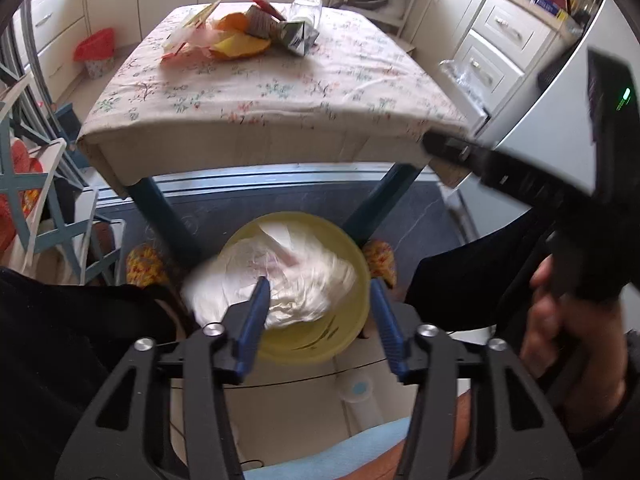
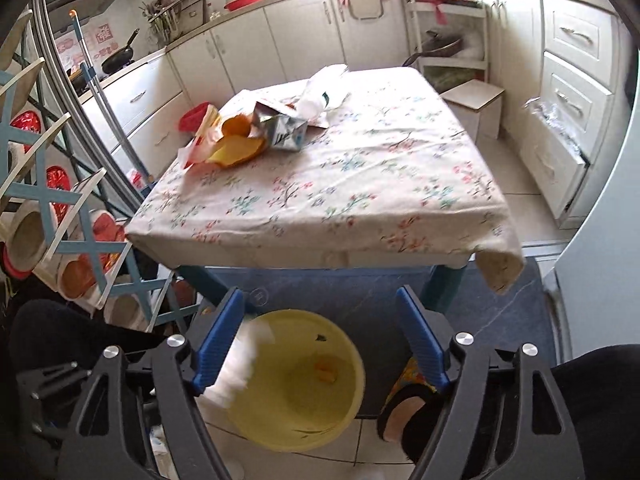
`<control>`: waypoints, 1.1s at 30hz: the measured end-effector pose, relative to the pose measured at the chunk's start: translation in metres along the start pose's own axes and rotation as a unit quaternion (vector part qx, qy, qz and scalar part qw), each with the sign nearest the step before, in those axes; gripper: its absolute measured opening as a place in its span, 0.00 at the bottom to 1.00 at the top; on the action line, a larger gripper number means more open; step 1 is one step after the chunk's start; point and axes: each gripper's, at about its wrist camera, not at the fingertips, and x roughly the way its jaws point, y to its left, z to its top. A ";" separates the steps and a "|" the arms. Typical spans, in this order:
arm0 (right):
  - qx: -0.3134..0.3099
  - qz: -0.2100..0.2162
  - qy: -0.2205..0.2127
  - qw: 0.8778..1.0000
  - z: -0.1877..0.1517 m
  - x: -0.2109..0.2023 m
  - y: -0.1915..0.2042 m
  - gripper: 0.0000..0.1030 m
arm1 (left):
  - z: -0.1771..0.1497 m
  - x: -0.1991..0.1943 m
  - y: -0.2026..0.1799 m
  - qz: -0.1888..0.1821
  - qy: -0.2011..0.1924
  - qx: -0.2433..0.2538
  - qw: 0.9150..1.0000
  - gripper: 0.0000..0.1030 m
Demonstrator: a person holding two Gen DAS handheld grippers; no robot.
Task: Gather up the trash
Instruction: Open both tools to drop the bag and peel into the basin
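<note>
Crumpled white paper (image 1: 280, 284) drops into the round yellow plastic bin (image 1: 352, 320) below both wide, empty grippers (image 1: 318, 320) (image 2: 320, 340), while crumpled wrappers and a carton (image 2: 256, 132) remain on the floral-clothed table (image 2: 360, 184).

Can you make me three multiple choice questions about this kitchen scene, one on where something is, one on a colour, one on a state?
1. Where is the bucket?
A. On the table
B. On the floor in front of the table
C. On the counter

2. What colour is the bucket?
A. Yellow
B. Red
C. Blue

3. How does the right gripper stand?
A. Shut on a carton
B. Shut on the tablecloth
C. Open, holding nothing

Answers:
1 B: it sits on the floor below the near edge of the table, between the person's slippers.
2 A: its rim and inner wall are plainly yellow, with crumpled white paper at its mouth.
3 C: its blue fingers stand wide apart over the bucket with nothing pressed between them.
</note>
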 end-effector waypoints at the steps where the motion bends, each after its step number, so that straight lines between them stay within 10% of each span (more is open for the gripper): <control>1: 0.000 -0.002 -0.003 1.000 0.001 -0.002 -0.002 0.73 | 0.000 0.000 -0.001 0.003 0.000 0.002 1.000 0.53; 14: -0.033 -0.033 -0.022 0.999 0.002 -0.011 0.008 0.80 | 0.014 -0.048 0.004 0.139 -0.147 0.022 0.979 0.73; 33: -0.046 -0.024 -0.015 0.999 0.007 -0.004 0.017 0.82 | 0.036 -0.064 0.032 0.154 -0.200 -0.017 0.967 0.80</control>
